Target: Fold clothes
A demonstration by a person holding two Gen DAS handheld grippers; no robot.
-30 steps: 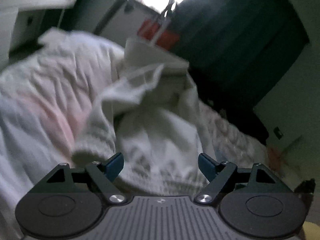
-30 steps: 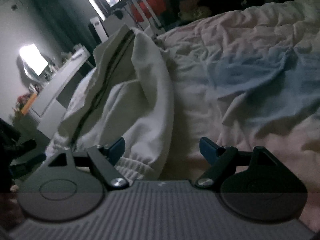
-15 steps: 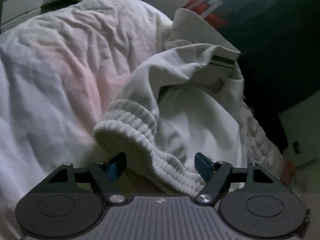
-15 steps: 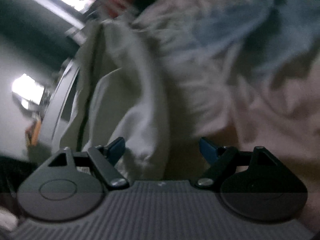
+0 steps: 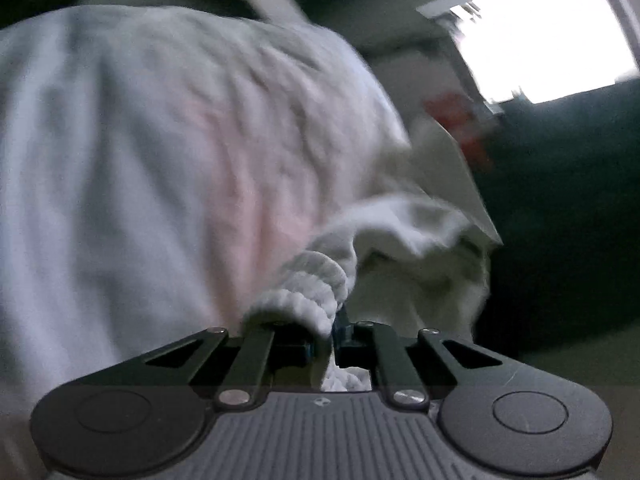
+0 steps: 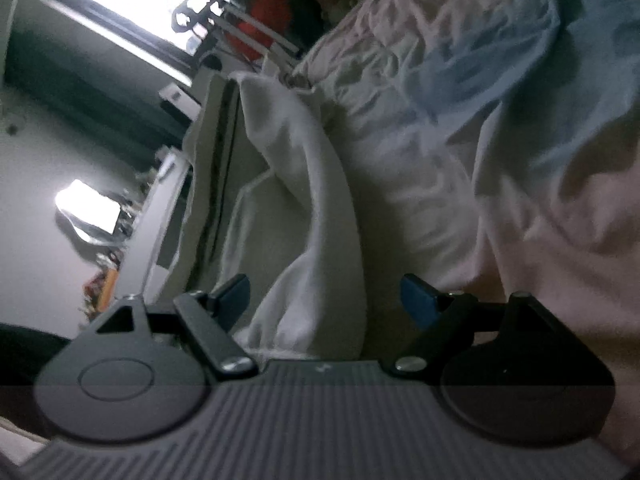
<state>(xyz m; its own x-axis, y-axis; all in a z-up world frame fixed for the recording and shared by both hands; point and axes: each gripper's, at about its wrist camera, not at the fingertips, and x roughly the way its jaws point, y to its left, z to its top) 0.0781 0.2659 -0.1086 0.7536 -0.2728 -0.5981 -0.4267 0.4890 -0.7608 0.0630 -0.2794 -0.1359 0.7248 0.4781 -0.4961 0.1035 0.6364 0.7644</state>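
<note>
On the bed lies a white garment [image 5: 420, 240], bunched up along the edge of the rumpled sheet [image 5: 160, 160]. Its ribbed cuff [image 5: 308, 284] is caught in the left gripper [image 5: 328, 340], whose jaws are clamped tight on the knit, with a little of the ribbing poking out behind the blue pads. From the cuff the cloth rises in loose folds to a flat, stiffer flap farther back. That view is smeared by motion, so finer detail is lost.

From the right gripper's [image 6: 324, 300] side the same garment [image 6: 304, 216] stands in a tall soft fold beside the sheet [image 6: 460, 100], with a dark stripe [image 6: 216, 168] running along its length on the far side. The right jaws stand wide apart; the garment's lower end sits between the blue pads, nearer the left one, but neither pad presses on it.

The sheet is pale, tinted pink in places and blue in others, heavily creased. Beyond the bed a bright window [image 6: 132, 8] glares, with something red [image 6: 268, 12] near it and a white frame [image 6: 256, 36] of bars. A white counter [image 6: 160, 220] with small clutter runs along the wall, under a second patch of light.
</note>
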